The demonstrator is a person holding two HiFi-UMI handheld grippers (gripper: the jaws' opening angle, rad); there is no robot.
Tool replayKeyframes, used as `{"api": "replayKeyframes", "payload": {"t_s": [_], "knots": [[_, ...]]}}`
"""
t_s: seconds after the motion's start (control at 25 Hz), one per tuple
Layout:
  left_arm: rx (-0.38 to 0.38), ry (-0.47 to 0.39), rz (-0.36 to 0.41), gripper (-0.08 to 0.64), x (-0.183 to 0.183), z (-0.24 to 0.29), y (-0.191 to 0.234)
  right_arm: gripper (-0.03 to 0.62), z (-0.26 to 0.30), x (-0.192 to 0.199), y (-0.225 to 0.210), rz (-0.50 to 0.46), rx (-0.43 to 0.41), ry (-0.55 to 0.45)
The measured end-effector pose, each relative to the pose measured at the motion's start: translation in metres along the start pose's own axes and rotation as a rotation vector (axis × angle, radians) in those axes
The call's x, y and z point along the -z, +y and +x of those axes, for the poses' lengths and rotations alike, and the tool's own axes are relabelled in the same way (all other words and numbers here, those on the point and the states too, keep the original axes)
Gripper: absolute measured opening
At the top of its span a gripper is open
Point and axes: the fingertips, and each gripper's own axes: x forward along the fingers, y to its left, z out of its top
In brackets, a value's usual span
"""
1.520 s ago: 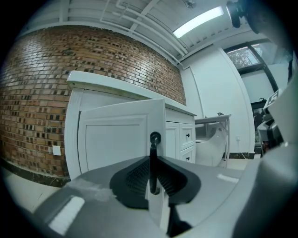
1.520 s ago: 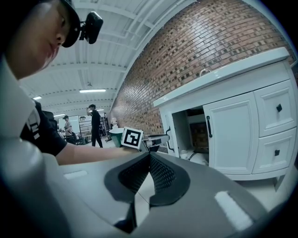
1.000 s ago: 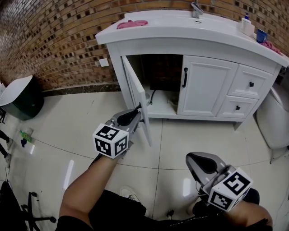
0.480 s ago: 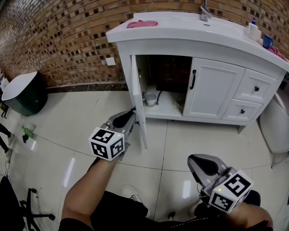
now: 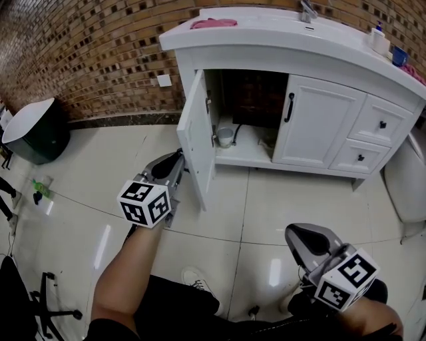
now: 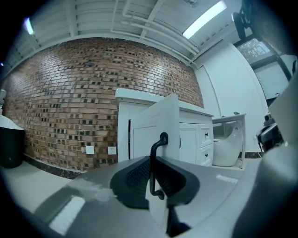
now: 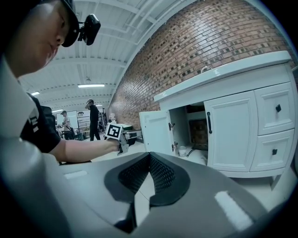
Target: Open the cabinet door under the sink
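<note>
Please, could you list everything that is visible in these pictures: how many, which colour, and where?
sink cabinet: 1, white, against the brick wall
left door: 1, white, swung open
door handle: 1, black, on the left door's outer face
right door: 1, white, closed
drawers: 2, white, right end of the cabinet
countertop: 1, white, on the cabinet
cloth: 1, pink, left on the countertop
faucet: 1, metal, at the countertop's back
small container: 1, pale, inside the open cabinet
bin: 1, black with a white lid, on the floor at left
left tool: 1, grey, jaws have just been closing, clamped on the door handle
right tool: 1, grey, shut, empty, held back from the cabinet
</note>
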Motion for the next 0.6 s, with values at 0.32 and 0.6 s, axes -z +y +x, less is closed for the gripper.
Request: {"api": "replayKeyframes", "payload": {"t_s": [0.32,0.6], "knots": [[-0.06,0.005,-0.018,0.015,0.003,-0.007,0.02,0.008,-0.003,-0.001,0.001,0.001,-0.004,-0.007],[-0.109,-0.012,-0.027,0.012,0.003,-0.012,0.04,0.008,-0.006,-0.003,0.0,-0.002,0.001,-0.011]]}}
